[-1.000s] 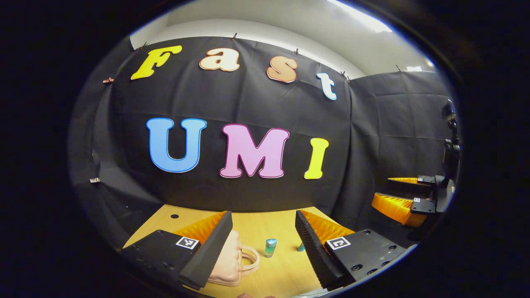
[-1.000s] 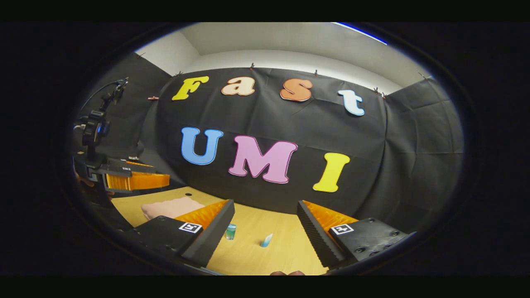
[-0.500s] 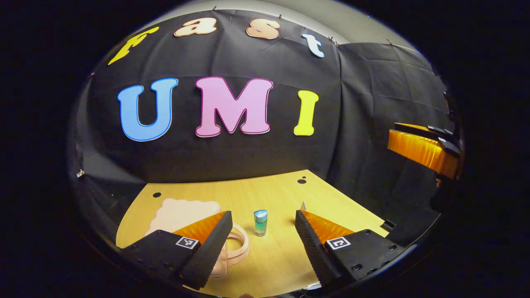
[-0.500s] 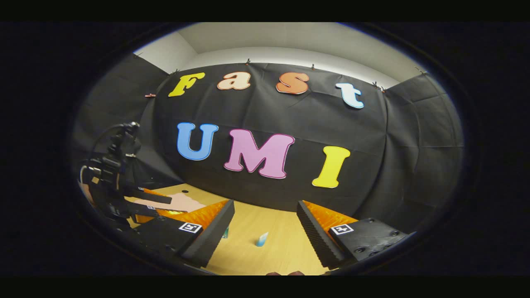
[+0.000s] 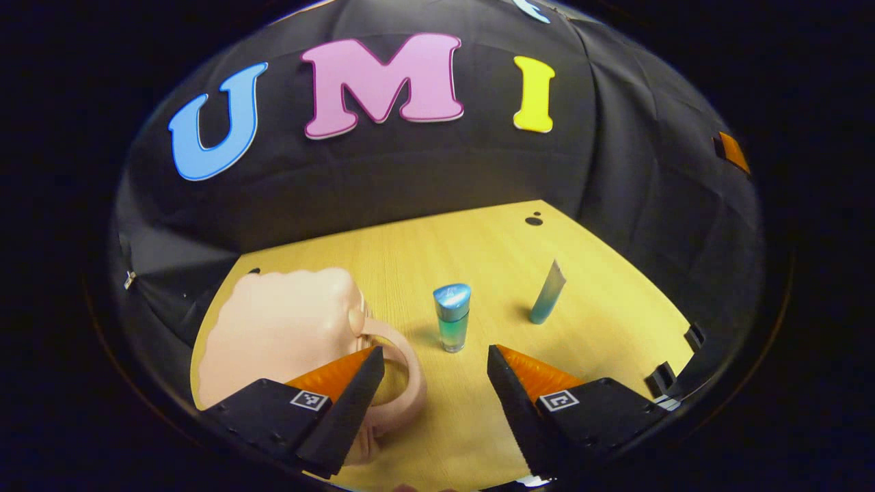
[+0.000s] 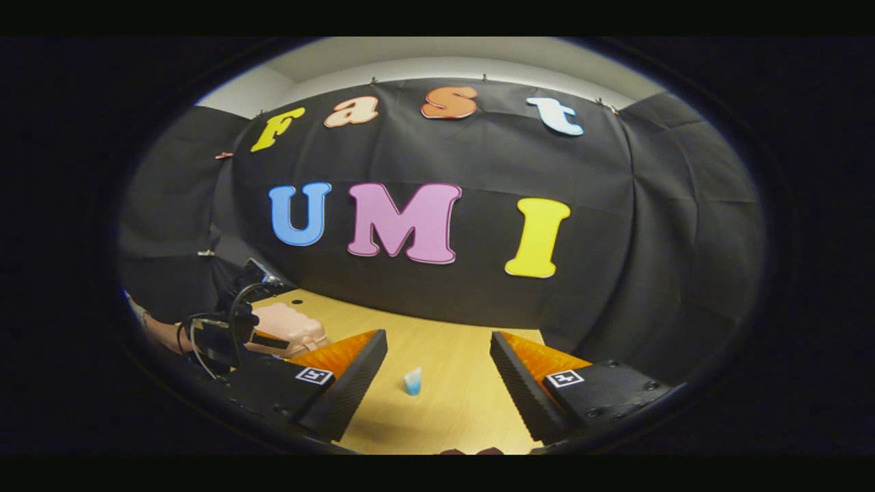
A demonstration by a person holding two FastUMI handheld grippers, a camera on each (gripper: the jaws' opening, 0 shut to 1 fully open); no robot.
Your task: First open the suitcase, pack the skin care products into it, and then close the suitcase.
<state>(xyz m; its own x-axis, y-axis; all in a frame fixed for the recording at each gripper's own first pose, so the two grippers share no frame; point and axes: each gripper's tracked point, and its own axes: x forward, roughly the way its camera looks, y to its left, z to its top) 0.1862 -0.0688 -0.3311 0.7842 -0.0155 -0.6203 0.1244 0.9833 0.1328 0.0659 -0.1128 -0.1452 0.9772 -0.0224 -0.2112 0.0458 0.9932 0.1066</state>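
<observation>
The suitcase (image 5: 280, 335), a small pale pink case with a looped handle (image 5: 400, 383), lies closed on the wooden counter (image 5: 492, 253) near the black cloth wall. Just beside its handle stands a small blue-capped bottle (image 5: 452, 318), upright. Farther from the suitcase, past the bottle, a slim blue tube (image 5: 548, 292) stands on its cap, leaning a little. All three are apart from one another.

The left tool (image 5: 434, 372) hovers over the counter with its jaws spread wide and nothing between them; one finger overlaps the suitcase handle in the left gripper view, and whether they touch I cannot tell.

In the right gripper view, the right tool (image 6: 437, 355) is also spread wide and empty, above the counter, with the tube (image 6: 412, 381) ahead between its fingers and the suitcase (image 6: 290, 328) off to the side.
</observation>
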